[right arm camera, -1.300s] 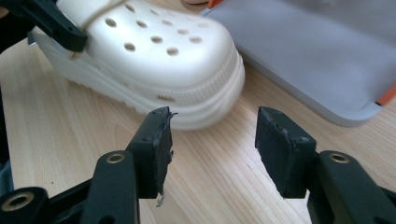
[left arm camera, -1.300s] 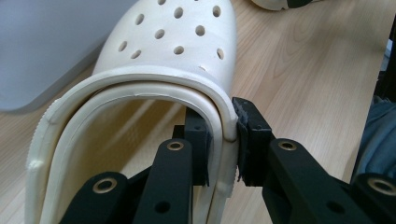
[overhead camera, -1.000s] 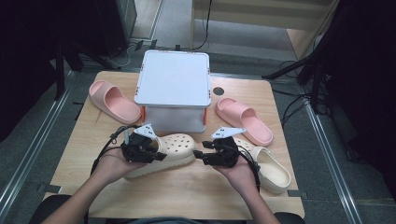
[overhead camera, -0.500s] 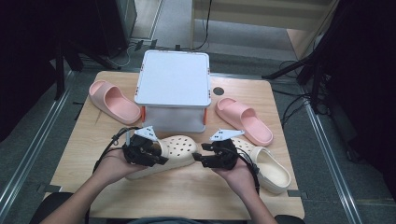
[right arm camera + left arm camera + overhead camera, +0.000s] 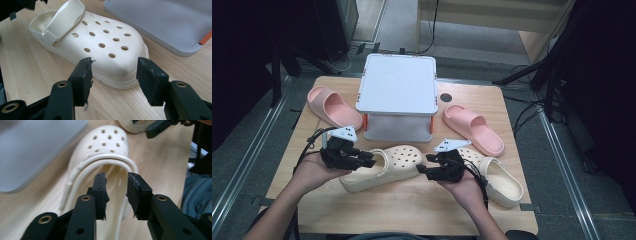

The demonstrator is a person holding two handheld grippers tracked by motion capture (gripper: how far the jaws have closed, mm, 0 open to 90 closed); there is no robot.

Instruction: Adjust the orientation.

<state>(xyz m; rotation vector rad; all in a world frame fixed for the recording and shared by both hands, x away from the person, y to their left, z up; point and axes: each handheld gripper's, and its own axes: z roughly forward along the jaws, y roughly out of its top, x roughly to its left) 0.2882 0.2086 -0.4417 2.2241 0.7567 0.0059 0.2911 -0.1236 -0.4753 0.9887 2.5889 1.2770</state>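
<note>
Both forearms are coming in from the bottom of the high view. The left gripper [image 5: 371, 160] is sitting left of centre, its jaws having just been closing, nothing pinched. The right gripper [image 5: 424, 166] is holding right of centre, jaws parted.

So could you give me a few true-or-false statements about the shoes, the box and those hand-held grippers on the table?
1. The cream clog between the two hand-held grippers lies on the table. True.
2. The left hand-held gripper is clamped on the clog's heel strap. False: its jaws stand apart, with the strap just beyond the tips, untouched.
3. Both pink slides sit together left of the grey box. False: one pink slide lies left of it, the other right.
4. The right hand-held gripper is open at the clog's toe. True.
5. A second cream clog lies near the person's right hand. True.
</note>
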